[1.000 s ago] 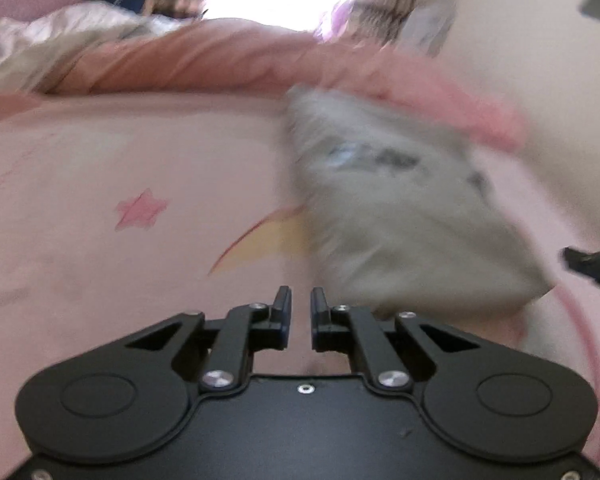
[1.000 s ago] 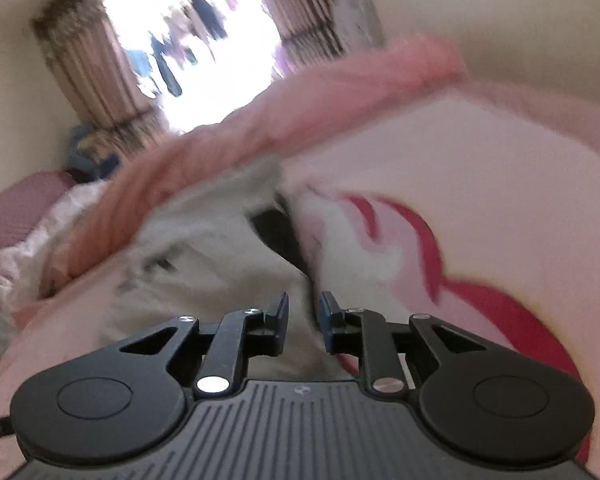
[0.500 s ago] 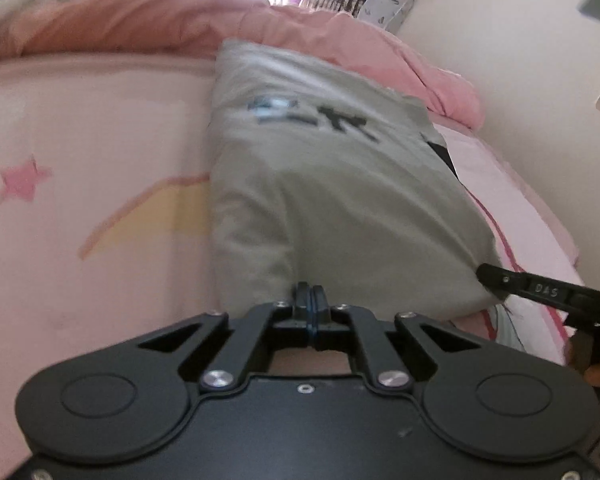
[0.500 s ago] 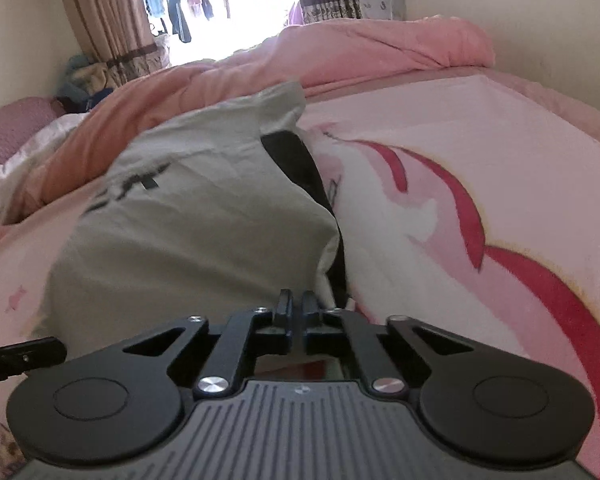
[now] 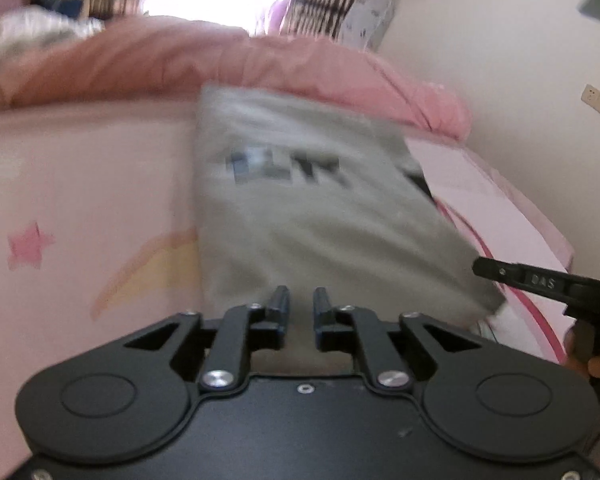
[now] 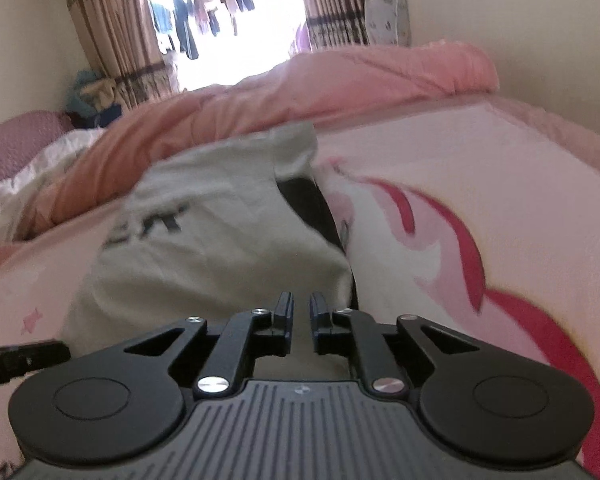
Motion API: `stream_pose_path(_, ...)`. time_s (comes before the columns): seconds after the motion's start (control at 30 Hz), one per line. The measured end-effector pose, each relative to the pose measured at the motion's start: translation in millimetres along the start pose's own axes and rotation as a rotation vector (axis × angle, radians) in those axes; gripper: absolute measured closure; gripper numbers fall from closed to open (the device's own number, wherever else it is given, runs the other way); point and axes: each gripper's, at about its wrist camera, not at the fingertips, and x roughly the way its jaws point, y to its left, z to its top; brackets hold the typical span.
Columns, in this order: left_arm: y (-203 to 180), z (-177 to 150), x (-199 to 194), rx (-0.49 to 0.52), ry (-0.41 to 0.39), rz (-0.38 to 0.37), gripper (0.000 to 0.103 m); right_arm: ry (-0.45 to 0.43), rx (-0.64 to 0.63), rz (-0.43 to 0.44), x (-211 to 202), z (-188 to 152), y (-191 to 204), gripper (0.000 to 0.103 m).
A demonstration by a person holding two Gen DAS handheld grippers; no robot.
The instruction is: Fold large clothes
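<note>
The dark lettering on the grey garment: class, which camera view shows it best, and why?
The left wrist view: the dark lettering faces the camera across the grey garment, though blurred. The right wrist view shows the lettering at a slant near the garment's left edge.

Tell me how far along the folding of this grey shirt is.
Mostly done, it seems: the grey shirt lies on the pink bedsheet as a narrow folded rectangle, printed lettering up. Nothing is in hand: the left tongs and right tongs are both open at its near edge. Possibly left: a final fold or tidying the black part showing at its side.
</note>
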Motion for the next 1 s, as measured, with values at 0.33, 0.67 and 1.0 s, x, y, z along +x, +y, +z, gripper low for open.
stream_pose_path(0.33,3,36,60,0.042,0.005,0.049,0.091,0.002,-0.009,-0.025,52,25,-1,0.089)
stream_pose_path(0.67,16,31,70,0.019,0.013,0.039,0.087,0.014,-0.019,-0.022,63,17,-11,0.088)
stream_pose_path(1.0,0,-4,-10,0.07,-0.025,-0.005,0.084,-0.069,-0.07,0.049,-12,6,-6,0.076)
